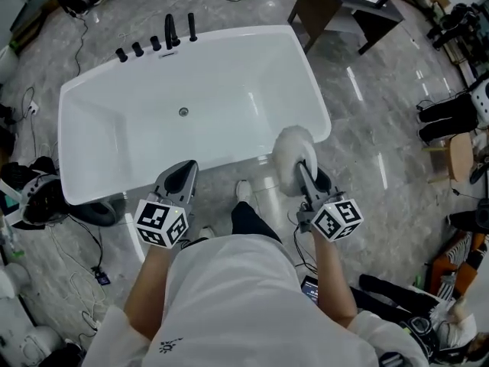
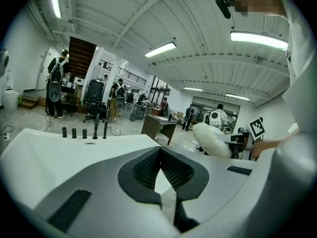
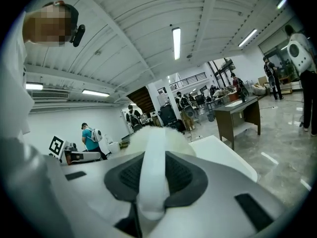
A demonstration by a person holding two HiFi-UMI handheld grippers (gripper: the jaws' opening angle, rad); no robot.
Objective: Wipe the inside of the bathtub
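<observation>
The white bathtub (image 1: 92, 140) lies in front of me, its drain (image 1: 183, 112) mid-floor and black taps (image 1: 170, 33) on the far rim. My right gripper (image 1: 303, 167) hovers over the near right corner of the rim, shut on the white handle (image 3: 151, 172) of a fluffy white duster (image 1: 290, 147); the fluff (image 3: 166, 132) stands up beyond the jaws. My left gripper (image 1: 186, 167) is shut and holds nothing, just over the tub's near rim. In the left gripper view the pads (image 2: 146, 165) meet, with the tub (image 2: 39, 152) and the duster (image 2: 212, 139) beyond.
A dark wooden table (image 1: 344, 2) stands behind the tub's far right corner. Cables and black gear (image 1: 38, 197) lie on the marble floor at left, a chair (image 1: 458, 155) and more gear at right. My shoe (image 1: 243, 191) is by the tub's near side. People stand far off.
</observation>
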